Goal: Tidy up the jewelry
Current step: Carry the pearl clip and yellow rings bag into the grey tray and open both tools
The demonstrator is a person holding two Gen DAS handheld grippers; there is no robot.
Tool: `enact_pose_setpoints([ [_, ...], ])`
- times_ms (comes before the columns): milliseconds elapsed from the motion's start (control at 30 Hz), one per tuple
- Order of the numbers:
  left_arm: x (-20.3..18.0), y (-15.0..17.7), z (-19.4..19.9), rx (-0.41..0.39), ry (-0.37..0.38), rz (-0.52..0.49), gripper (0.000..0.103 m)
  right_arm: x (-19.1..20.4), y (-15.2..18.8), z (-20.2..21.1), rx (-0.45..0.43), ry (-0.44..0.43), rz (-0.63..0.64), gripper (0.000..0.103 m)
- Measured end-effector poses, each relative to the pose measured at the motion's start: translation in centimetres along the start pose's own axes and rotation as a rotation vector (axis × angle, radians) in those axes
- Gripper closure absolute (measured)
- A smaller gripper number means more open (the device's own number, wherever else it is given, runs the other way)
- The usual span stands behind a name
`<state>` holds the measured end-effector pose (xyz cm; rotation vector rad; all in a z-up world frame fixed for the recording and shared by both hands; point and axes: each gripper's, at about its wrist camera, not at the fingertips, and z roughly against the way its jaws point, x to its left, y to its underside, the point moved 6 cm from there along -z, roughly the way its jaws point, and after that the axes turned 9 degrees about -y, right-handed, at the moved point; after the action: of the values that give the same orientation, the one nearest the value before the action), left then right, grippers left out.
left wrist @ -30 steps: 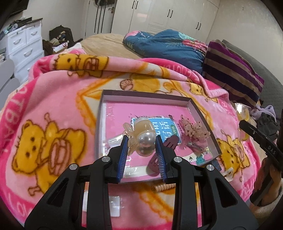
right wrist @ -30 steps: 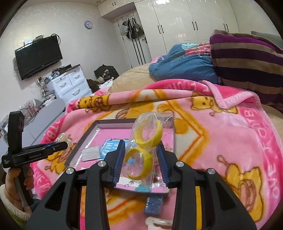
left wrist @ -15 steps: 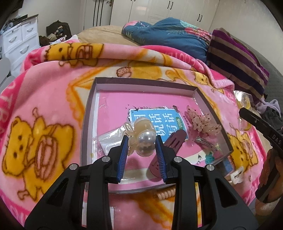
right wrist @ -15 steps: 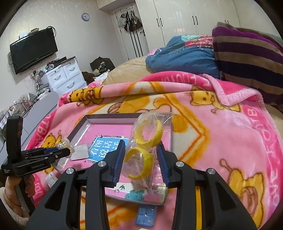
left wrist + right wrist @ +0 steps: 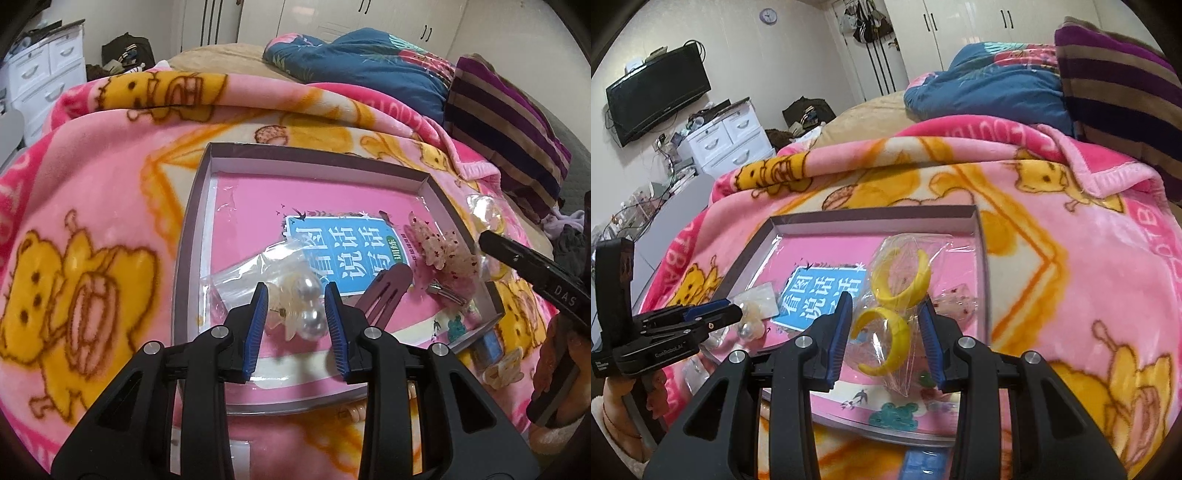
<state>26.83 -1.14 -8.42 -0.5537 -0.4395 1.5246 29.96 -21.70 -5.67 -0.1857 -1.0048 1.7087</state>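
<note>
A: Currently, item one: left gripper [image 5: 295, 314] clenched on pearl hair clip [image 5: 308, 308], low over the tray [image 5: 192, 229].
B: Item two: right gripper [image 5: 886, 332] grasping bagged yellow bangles [image 5: 890, 314] above same tray. Risk: slippery bag slides out, landing outside.

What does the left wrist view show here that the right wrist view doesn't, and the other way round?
Only the left wrist view: a dark red hair clip and a silver clip in the tray.

Only the right wrist view: a wall TV and a clock.

Both: the left gripper holding the pearl hair claw, the right gripper holding the bag of yellow hoops, the speckled pink claw, and the pink bear blanket.
</note>
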Motion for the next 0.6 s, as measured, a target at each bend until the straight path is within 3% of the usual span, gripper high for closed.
enact_pose_setpoints([
  [100, 0.2, 0.0, 0.3, -0.007, 0.001, 0.006, 0.077, 0.8, 0.3, -0.8, 0.022, -0.014, 0.013, 0.068],
  [200, 0.6, 0.0, 0.7, -0.015, 0.007, 0.024, 0.069, 1.3, 0.8, -1.8, 0.055, -0.011, 0.022, 0.066],
  [367, 1.0, 0.3, 1.2, -0.015, 0.010, 0.037, 0.069, 1.2, 1.6, -2.6, 0.083, -0.008, 0.003, 0.064],
  [600, 1.3, 0.4, 2.4, -0.029, 0.016, 0.064, 0.053, 1.1, 1.9, -1.7, 0.071, -0.016, -0.013, 0.057],
])
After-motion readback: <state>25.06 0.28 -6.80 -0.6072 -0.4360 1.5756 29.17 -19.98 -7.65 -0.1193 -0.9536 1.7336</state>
